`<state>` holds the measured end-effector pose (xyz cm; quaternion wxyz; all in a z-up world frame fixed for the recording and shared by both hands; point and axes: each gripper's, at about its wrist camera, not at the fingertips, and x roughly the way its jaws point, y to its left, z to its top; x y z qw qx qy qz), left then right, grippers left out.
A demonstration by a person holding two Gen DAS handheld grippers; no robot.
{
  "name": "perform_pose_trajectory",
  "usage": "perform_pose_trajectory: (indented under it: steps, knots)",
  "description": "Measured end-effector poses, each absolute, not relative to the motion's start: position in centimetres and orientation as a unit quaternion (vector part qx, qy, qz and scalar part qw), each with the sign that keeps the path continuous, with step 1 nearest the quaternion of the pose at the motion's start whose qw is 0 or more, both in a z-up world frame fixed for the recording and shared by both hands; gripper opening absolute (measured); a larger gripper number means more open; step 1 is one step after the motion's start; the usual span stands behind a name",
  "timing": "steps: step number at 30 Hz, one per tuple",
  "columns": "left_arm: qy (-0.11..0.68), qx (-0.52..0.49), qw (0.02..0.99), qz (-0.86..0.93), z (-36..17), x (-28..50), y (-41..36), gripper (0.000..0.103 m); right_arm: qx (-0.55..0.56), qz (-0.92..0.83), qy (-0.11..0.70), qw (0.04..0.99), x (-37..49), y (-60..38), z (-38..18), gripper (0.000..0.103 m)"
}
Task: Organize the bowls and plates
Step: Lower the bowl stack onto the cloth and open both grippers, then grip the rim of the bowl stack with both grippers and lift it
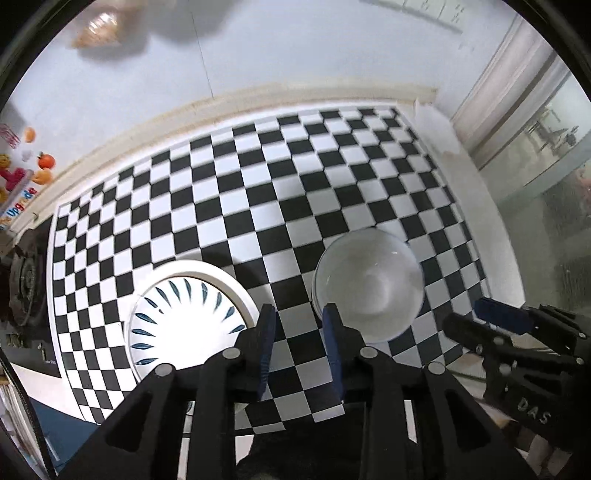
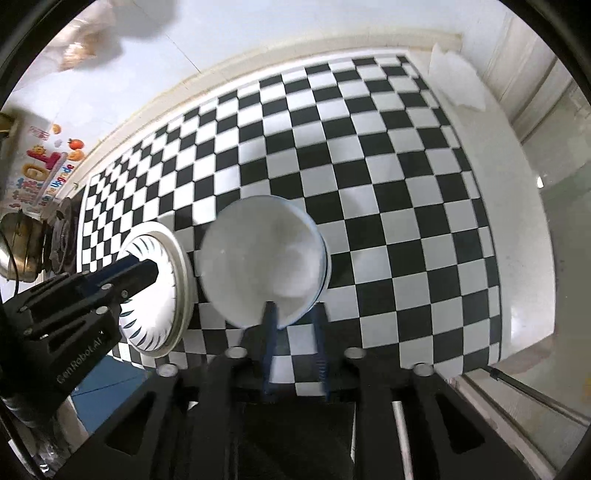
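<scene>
A white plate with blue leaf marks (image 1: 184, 317) lies on the checkered mat (image 1: 258, 177), with a white bowl (image 1: 369, 284) to its right. My left gripper (image 1: 299, 321) is open and empty, hovering over the mat between plate and bowl. In the right wrist view, my right gripper (image 2: 291, 314) is open with one finger inside the bowl (image 2: 262, 258) and one outside its near rim. The plate (image 2: 159, 291) lies left of the bowl, with the left gripper (image 2: 144, 269) over it. The right gripper also shows in the left wrist view (image 1: 491, 317).
A gas stove (image 1: 26, 280) and a metal pot (image 2: 18, 243) stand at the left edge. Stickers (image 2: 40, 166) are on the wall behind. A glass door (image 1: 546, 166) is at the right. A bag (image 1: 98, 31) hangs on the wall.
</scene>
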<state>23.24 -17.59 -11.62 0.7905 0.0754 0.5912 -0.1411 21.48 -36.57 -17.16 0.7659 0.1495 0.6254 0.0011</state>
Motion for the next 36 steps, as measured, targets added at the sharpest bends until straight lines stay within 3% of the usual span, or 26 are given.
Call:
perform_pose_trajectory:
  steps: [2, 6, 13, 26, 36]
  knots:
    - [0.578, 0.073, 0.8, -0.142, -10.5, 22.4, -17.1, 0.042, 0.147, -0.001, 0.607, 0.781, 20.2, -36.0, -15.4, 0.059]
    - [0.564, 0.057, 0.809, -0.153, -8.6, 21.0, -15.7, 0.078, 0.143, -0.005, 0.58, 0.802, 17.9, -35.0, -12.5, 0.076]
    - [0.532, 0.049, 0.831, -0.151, -5.3, 17.8, -13.8, 0.08, 0.139, -0.014, 0.549, 0.824, 14.3, -33.6, -8.8, 0.085]
    - [0.491, 0.062, 0.858, -0.138, -0.5, 12.1, -11.5, 0.08, 0.124, -0.009, 0.509, 0.851, 9.0, -31.1, -3.5, 0.086]
    - [0.499, 0.052, 0.854, -0.139, -0.4, 11.3, -11.1, 0.08, 0.119, -0.006, 0.502, 0.857, 7.7, -30.4, -2.7, 0.087]
